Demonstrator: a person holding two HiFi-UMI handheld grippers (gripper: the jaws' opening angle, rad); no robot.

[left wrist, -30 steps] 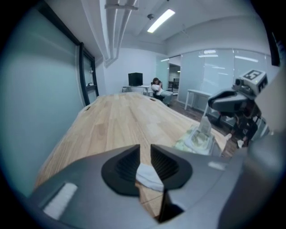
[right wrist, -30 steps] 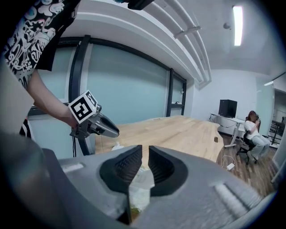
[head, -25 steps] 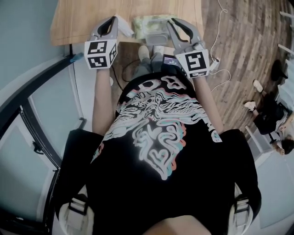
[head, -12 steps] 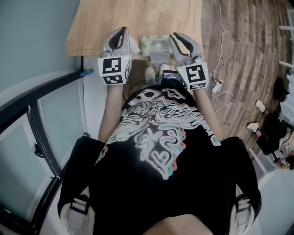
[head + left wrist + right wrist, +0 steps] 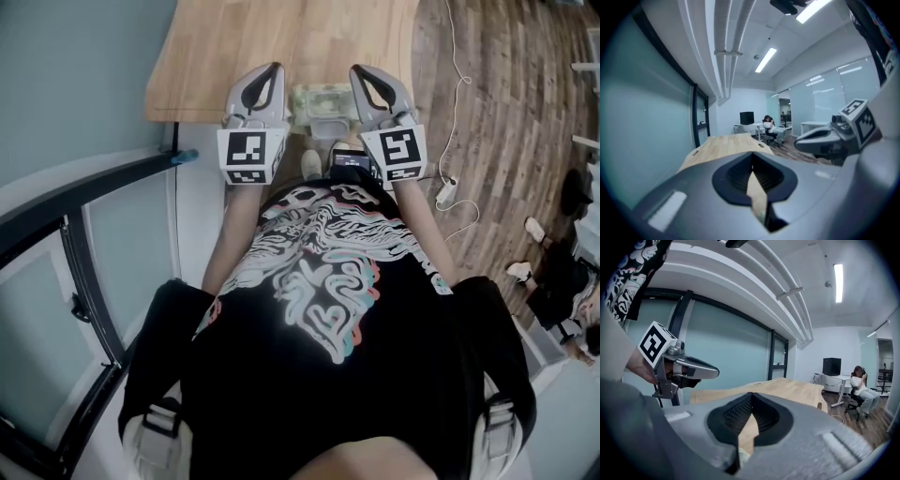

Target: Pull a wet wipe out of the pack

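The wet wipe pack (image 5: 317, 98), pale green with a clear lid, lies at the near edge of the wooden table (image 5: 244, 42). My left gripper (image 5: 266, 82) hovers just left of it and my right gripper (image 5: 367, 82) just right of it, both pointing away from me. Neither touches the pack. In the left gripper view my left gripper (image 5: 752, 163) has its jaws together with nothing between them. The right gripper view shows my right gripper (image 5: 751, 401) likewise shut and empty. No wipe sticks out of the pack that I can see.
A glass partition with a dark frame (image 5: 84, 234) runs along the left. Cables and a white adapter (image 5: 447, 192) lie on the wood floor at the right. A small lit device (image 5: 350, 160) sits at my waist. A seated person (image 5: 860, 390) is far across the room.
Both grippers have drawn nearer to each other and now flank the pack closely; the left one moved right the most. The head view has shifted, showing more of the table.
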